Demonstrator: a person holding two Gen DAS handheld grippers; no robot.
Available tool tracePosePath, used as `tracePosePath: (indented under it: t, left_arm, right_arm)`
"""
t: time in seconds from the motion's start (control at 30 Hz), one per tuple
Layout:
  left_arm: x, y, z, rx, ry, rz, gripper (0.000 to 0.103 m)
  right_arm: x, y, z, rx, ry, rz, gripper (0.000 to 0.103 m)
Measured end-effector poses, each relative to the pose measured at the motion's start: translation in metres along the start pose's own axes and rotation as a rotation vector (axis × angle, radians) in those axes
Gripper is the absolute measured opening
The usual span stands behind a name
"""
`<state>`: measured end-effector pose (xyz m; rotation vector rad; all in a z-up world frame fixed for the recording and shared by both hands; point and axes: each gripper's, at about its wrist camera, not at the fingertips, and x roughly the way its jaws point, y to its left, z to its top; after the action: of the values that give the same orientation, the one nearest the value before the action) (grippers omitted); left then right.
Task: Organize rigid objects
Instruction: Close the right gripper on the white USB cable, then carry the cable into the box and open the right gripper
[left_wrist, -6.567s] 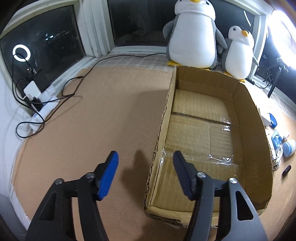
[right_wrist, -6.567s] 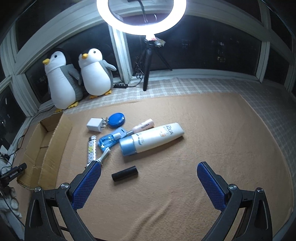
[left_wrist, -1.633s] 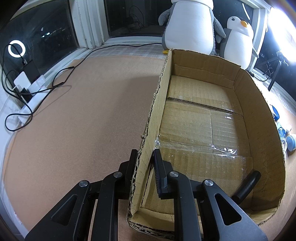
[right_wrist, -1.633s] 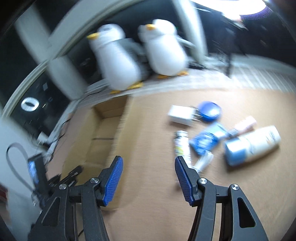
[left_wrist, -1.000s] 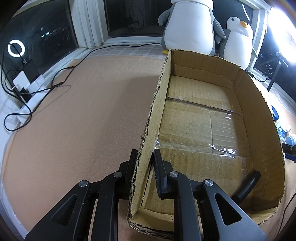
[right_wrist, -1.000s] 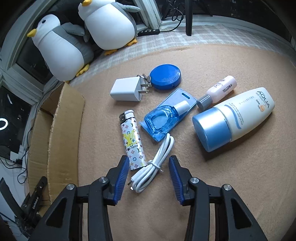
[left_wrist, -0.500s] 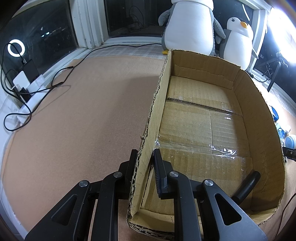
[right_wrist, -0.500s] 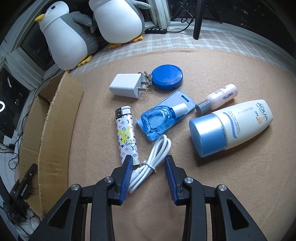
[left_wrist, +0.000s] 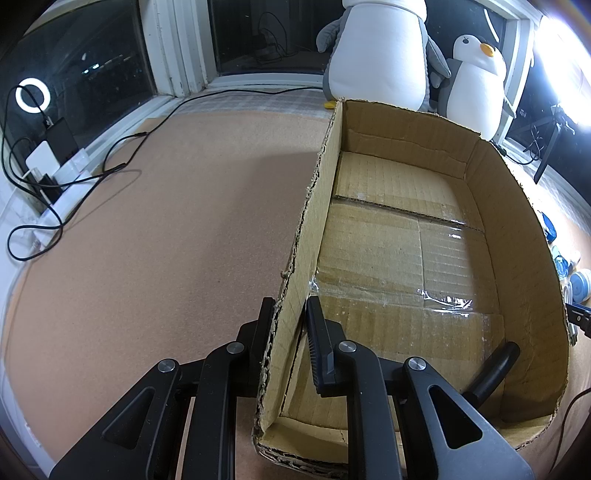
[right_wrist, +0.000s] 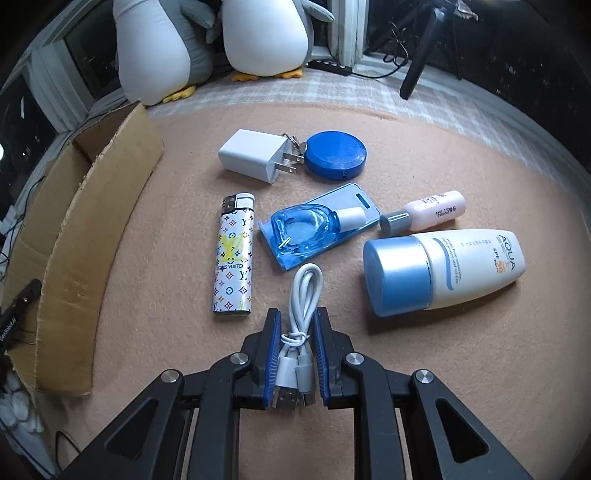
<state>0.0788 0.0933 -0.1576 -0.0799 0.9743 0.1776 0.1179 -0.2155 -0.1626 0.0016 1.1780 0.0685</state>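
left wrist: steep, close over cardboard box (left_wrist: 517, 221) | right wrist: steep, close over mat | shared: box

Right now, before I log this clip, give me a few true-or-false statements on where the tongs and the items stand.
1. The left tongs grip the side wall of the cardboard box. True.
2. The white USB cable lies between the right tongs, whose jaws are closing. True.
3. The patterned lighter is already in the box. False: it lies on the tan mat, beside the cable.
4. The sunscreen bottle stands upright. False: it lies on its side, blue cap toward the cable.
5. The white charger plug rests next to the round blue case. True.
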Motion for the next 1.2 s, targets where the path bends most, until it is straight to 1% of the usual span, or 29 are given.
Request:
tracePosePath:
  t: [0.03,0.1,0.27,0.5,0.67,0.83,0.93,1.2]
  left_arm:
    - [0.000,0.000,0.000,0.001,0.000,0.000,0.015]
    - [0.000,0.000,0.000,0.000,0.000,0.000,0.015]
    - [0.000,0.000,0.000,0.001,0.000,0.000,0.015]
    - [0.000,0.000,0.000,0.001,0.000,-0.001,0.015]
    - [0.000,0.000,0.000,0.000,-0.001,-0.001,0.015]
    - [0.000,0.001,-0.001,0.000,-0.001,-0.001,0.015]
    - [0.000,0.001,-0.001,0.001,-0.001,-0.001,0.015]
    - [0.000,0.001,-0.001,0.001,-0.001,-0.001,0.015]
  right_arm:
    - [0.000,-0.001,0.000,0.001,-0.008,0.009,0.014]
    - [-0.001,-0.002,-0.002,0.002,-0.020,0.019,0.013]
    - [-0.005,-0.016,-0.007,0.078,-0.039,0.114,0.013]
    - [-0.016,-0.013,-0.009,0.111,-0.069,0.162,0.013]
    - [-0.039,0.010,-0.001,0.068,-0.123,0.203,0.013]
    - [-0.061,0.042,0.013,0.009,-0.170,0.267,0.013]
    - [-0.067,0.064,0.018,-0.031,-0.175,0.304,0.013]
    - [-0.072,0.115,0.023,-0.111,-0.170,0.364,0.013]
